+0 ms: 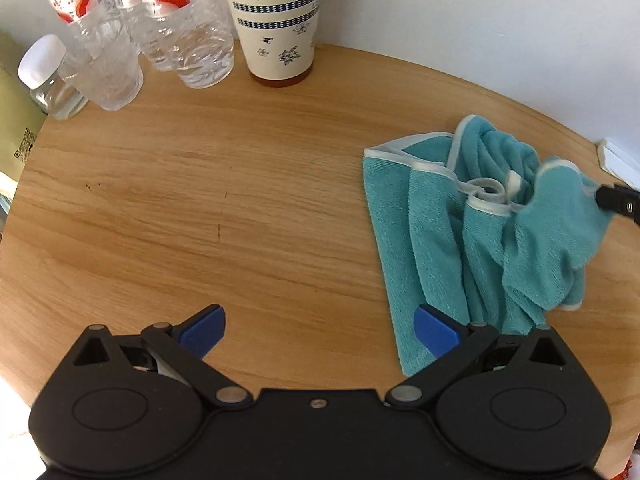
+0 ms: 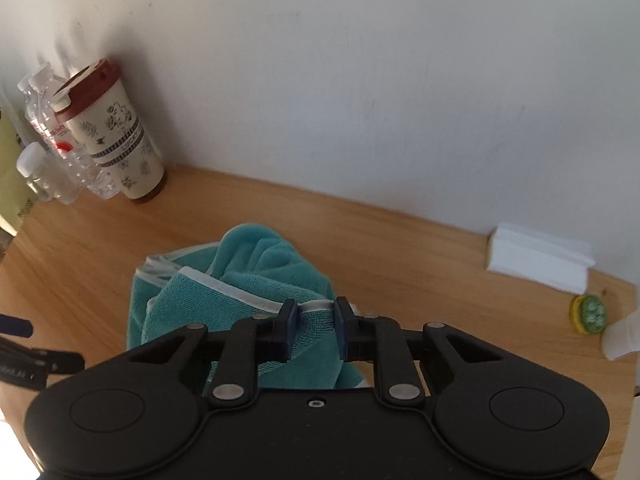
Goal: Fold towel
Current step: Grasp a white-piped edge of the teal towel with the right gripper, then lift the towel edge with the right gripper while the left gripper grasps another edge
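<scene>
The teal towel (image 1: pixel 472 216) lies crumpled on the right part of the round wooden table (image 1: pixel 200 200), its white-trimmed edges bunched into folds. In the left wrist view it sits to the right of the left gripper (image 1: pixel 320 330), whose 2 blue-padded fingers (image 1: pixel 202 330) stand wide apart over bare wood; the right one of the 2 overlaps the towel's near left edge, though whether it touches the cloth cannot be told. The left gripper holds nothing.

The right gripper (image 2: pixel 317 326) is closed narrow on the towel's white hem, the cloth pinched between its 2 dark fingers (image 2: pixel 286 332), and the rest of the towel is heaped just beyond and to the left of them. In the left wrist view, the black tip of that gripper (image 1: pixel 618 202) enters from the far right edge and meets a raised corner of the towel.

At the far left of the table stand 3 clear plastic bottles (image 1: pixel 188 36) with red and white labels, 1 small clear bottle (image 1: pixel 48 80) with a white cap, and 1 cream floral cup (image 1: pixel 280 20) with a brown lid. At the far right, by the wall, lie 1 white folded object (image 2: pixel 538 258) and 1 small yellow and green item (image 2: pixel 589 314).
</scene>
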A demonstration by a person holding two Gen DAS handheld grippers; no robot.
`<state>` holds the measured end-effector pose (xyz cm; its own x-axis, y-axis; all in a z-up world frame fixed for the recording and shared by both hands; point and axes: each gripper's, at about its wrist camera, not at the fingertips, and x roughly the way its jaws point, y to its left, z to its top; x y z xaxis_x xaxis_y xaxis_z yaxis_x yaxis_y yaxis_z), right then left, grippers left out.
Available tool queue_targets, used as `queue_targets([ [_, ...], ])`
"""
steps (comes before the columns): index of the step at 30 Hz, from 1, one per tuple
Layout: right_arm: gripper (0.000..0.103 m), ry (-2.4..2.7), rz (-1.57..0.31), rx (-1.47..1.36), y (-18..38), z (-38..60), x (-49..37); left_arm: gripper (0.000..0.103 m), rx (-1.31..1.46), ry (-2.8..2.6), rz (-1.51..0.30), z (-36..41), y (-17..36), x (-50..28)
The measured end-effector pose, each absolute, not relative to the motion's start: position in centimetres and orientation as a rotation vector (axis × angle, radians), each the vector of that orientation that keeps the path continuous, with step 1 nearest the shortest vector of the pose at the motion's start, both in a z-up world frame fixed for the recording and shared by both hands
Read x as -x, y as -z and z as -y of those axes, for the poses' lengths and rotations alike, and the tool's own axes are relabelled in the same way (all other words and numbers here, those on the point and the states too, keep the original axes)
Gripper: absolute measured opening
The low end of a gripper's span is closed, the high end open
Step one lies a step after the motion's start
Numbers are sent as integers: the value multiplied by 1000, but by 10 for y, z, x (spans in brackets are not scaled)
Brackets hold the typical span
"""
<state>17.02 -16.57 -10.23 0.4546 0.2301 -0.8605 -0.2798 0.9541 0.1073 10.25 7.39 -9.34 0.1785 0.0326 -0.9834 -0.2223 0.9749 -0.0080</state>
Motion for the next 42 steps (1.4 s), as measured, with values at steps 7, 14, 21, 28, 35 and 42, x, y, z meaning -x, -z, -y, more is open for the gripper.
queue_targets([
  [7, 9, -355, -958, -49, 74, 180, -157, 102, 173, -189, -1386, -76, 96, -100],
  [14, 8, -379, -780, -133, 8, 197, -125, 102, 168, -175, -1360, -77, 90, -101],
  [21, 8, -358, -735, -15, -26, 216, -53, 102, 149, -131, -1343, -69, 82, -93],
  [28, 8, -341, -1002, 111, 60, 218, 24, 102, 115, -90, -1356, -56, 89, -79],
  [35, 8, -320, -1101, 67, 119, 213, 42, 102, 47, -56, -1382, -31, 103, -65],
  [42, 14, -359, -1140, 44, 136, 204, 47, 102, 84, 57, -1400, 14, 109, -59],
])
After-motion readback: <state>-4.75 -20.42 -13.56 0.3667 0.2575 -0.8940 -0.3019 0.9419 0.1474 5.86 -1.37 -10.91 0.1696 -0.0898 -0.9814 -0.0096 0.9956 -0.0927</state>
